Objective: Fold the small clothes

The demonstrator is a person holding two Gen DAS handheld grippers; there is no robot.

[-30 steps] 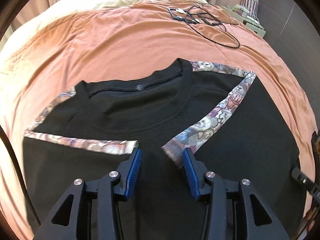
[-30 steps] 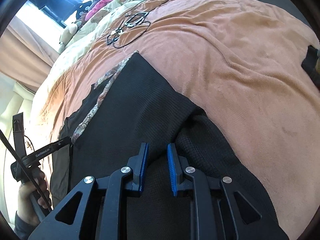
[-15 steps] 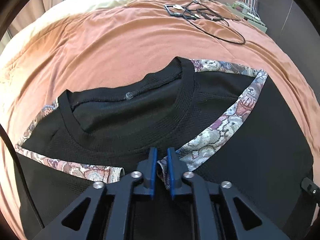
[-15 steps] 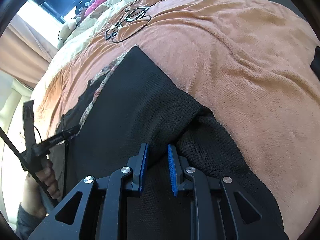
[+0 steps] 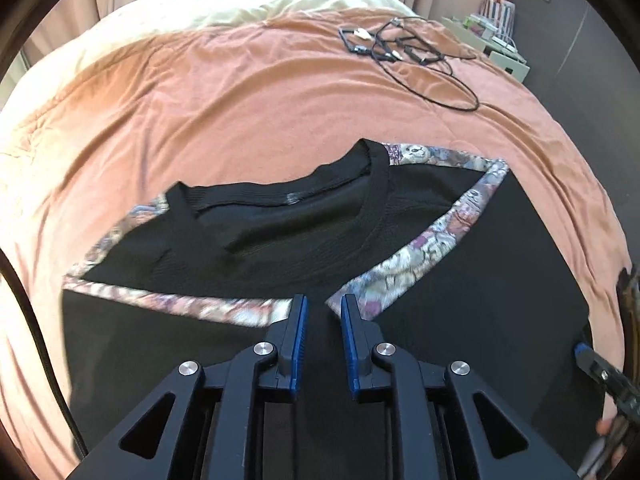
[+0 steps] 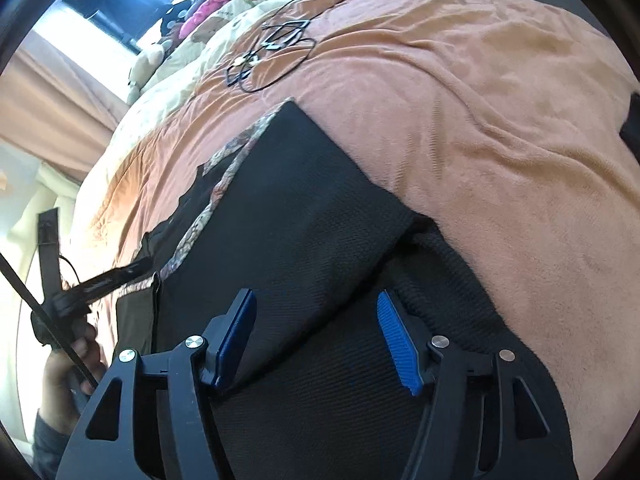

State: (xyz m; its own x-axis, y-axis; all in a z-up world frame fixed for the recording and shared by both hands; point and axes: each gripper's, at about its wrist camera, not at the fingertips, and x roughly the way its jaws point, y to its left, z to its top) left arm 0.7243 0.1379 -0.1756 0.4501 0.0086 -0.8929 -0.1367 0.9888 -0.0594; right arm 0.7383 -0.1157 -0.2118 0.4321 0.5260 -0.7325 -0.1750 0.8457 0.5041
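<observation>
Black knit cloth with flowery trim, a small shirt (image 5: 304, 236), is lying flat on the bed's orange blanket (image 5: 248, 92). Both sleeves are already lying folded in over the middle, and their flowery edges (image 5: 424, 256) are pointing toward each other in a V shape. The round black neck hole is sitting just past that V, farther away from the fingers.

The left gripper (image 5: 322, 312) is hovering low over the shirt. Its blue fingers (image 5: 298, 340) are a little apart and are holding nothing. The tips of the two flowery edges are sitting right beside the fingertips, one on each side, and plain black cloth is showing in the gap between them.

The right gripper (image 6: 316, 304) is sitting over the side of the shirt. Its blue fingers (image 6: 236, 332) are wide apart and are gripping nothing. A folded black flap is running between them, and its edge is lying close to the finger on the outer side. Just beyond that finger, a thicker ridge of black cloth is bunching up against the blanket.

A tangle of thin black cables (image 5: 404, 52) is resting on the blanket, well past the shirt and away from the fingers.

So the sleeve folding is looking done. I think the shirt is about halfway there. The body is not yet folded over on itself, so that part is left, and the bunched side may need smoothing first.
</observation>
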